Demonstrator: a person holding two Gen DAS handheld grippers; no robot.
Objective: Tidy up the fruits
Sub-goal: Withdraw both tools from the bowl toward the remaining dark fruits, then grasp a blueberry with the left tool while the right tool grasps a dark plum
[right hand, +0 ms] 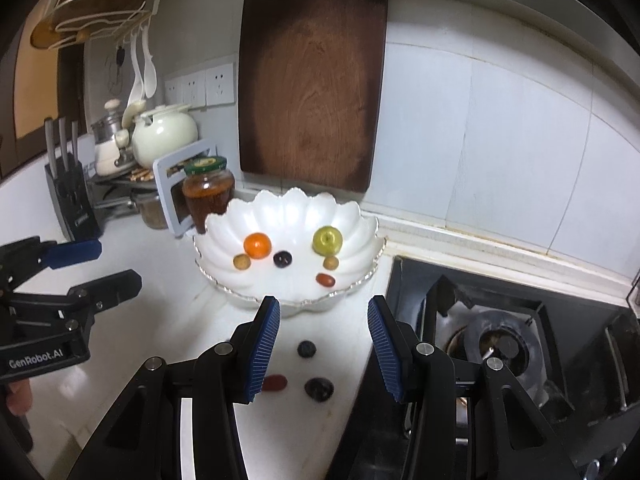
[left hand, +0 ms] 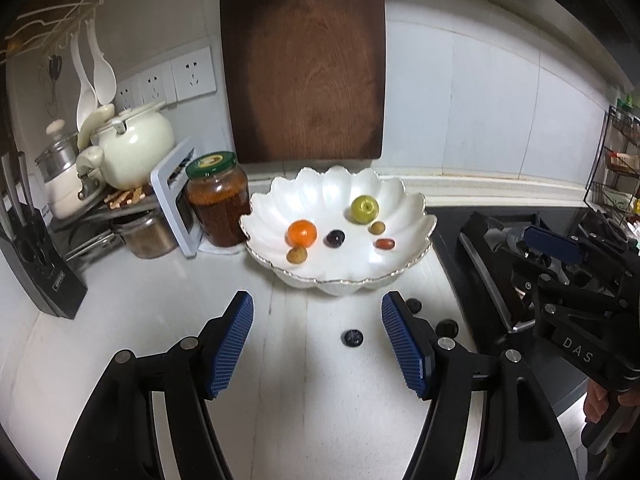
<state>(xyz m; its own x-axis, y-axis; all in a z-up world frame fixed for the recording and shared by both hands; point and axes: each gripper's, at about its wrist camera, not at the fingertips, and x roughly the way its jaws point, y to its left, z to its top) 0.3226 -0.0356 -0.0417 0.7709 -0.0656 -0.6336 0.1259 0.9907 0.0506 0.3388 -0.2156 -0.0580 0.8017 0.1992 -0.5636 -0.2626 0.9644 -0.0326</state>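
A white scalloped bowl [left hand: 412,216] [right hand: 360,216] on the white counter holds an orange mandarin [left hand: 302,233] [right hand: 257,245], a green apple [left hand: 365,209] [right hand: 327,240], a dark grape [left hand: 335,238] [right hand: 282,259], a red fruit [left hand: 384,244] [right hand: 325,280] and two small tan fruits. On the counter in front lie a dark blueberry [left hand: 352,337] [right hand: 307,349], a dark plum [right hand: 318,389] and a red fruit [right hand: 275,383]. My left gripper [left hand: 318,344] [right hand: 96,264] is open and empty, the blueberry between its fingers. My right gripper [right hand: 324,350] [left hand: 560,256] is open and empty above the loose fruits.
A brown cutting board [left hand: 304,60] leans on the tiled wall behind the bowl. A jar with a green lid [left hand: 218,204], a white frame, pots and a knife block [left hand: 36,256] stand left. A black gas stove [right hand: 520,344] lies right of the counter edge.
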